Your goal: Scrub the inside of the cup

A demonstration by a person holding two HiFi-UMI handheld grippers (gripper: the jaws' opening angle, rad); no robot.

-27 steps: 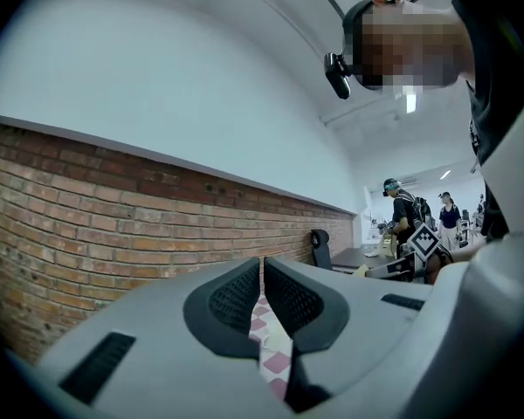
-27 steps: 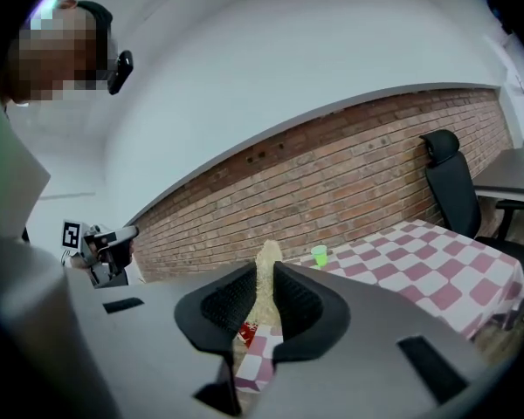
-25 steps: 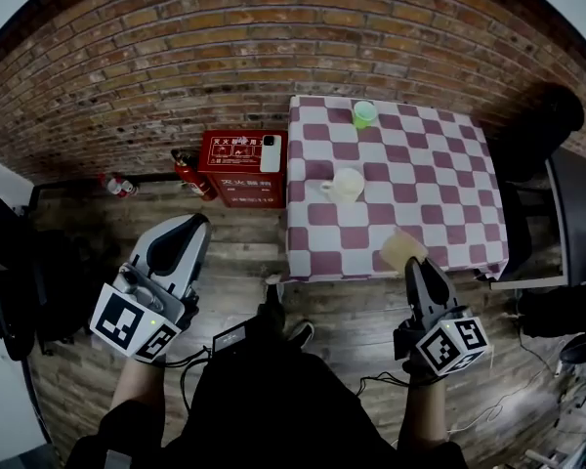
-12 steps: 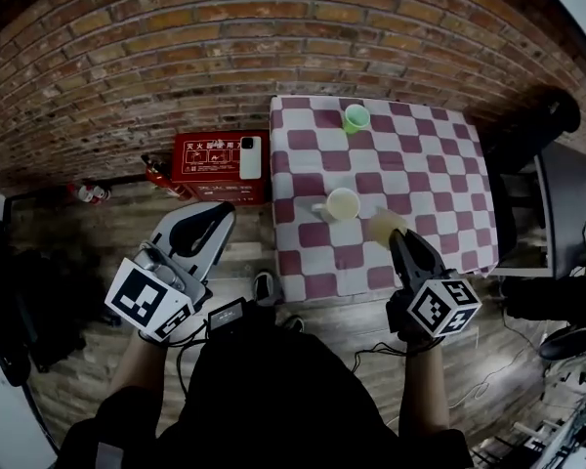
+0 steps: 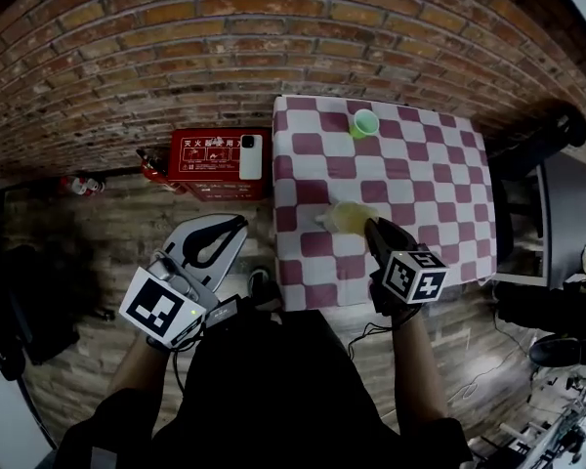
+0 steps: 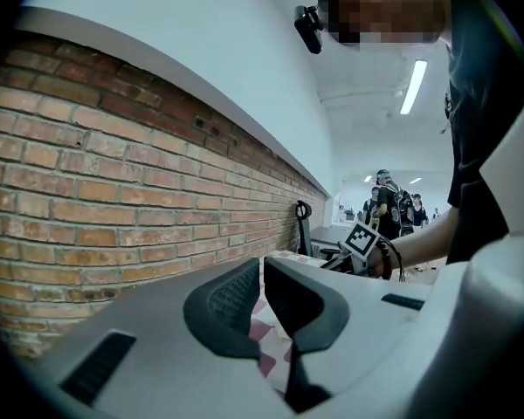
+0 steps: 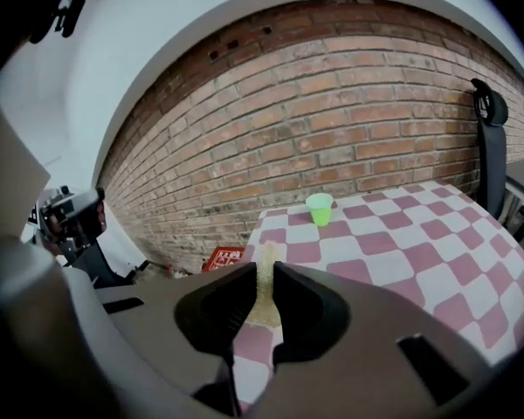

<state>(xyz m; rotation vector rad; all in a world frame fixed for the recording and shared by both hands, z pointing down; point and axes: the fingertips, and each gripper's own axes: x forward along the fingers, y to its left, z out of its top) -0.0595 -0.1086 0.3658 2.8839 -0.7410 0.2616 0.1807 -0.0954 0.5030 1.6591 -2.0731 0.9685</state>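
A checked maroon-and-white table [image 5: 410,179] carries a small green cup [image 5: 364,122] at its far edge and a white mug [image 5: 323,220] near its left side. The mug is mostly hidden under a yellow sponge [image 5: 351,217]. My right gripper [image 5: 371,226] is shut on that sponge, directly over the mug. In the right gripper view the sponge [image 7: 264,288] stands squeezed between the jaws of the right gripper [image 7: 264,273], with the green cup [image 7: 320,208] beyond. My left gripper [image 5: 236,226] hangs over the floor left of the table, shut and empty; the left gripper [image 6: 262,273] shows its pads together.
A red fire-extinguisher box [image 5: 215,154] with a white phone-like thing [image 5: 251,156] on it stands against the brick wall [image 5: 176,57], left of the table. A black chair [image 5: 557,203] is at the table's right. Several people [image 6: 389,203] stand far off.
My right gripper has carried the sponge from the table's near edge inward and left until it covers the mug. The left gripper has drifted right, closer to the table's left side.
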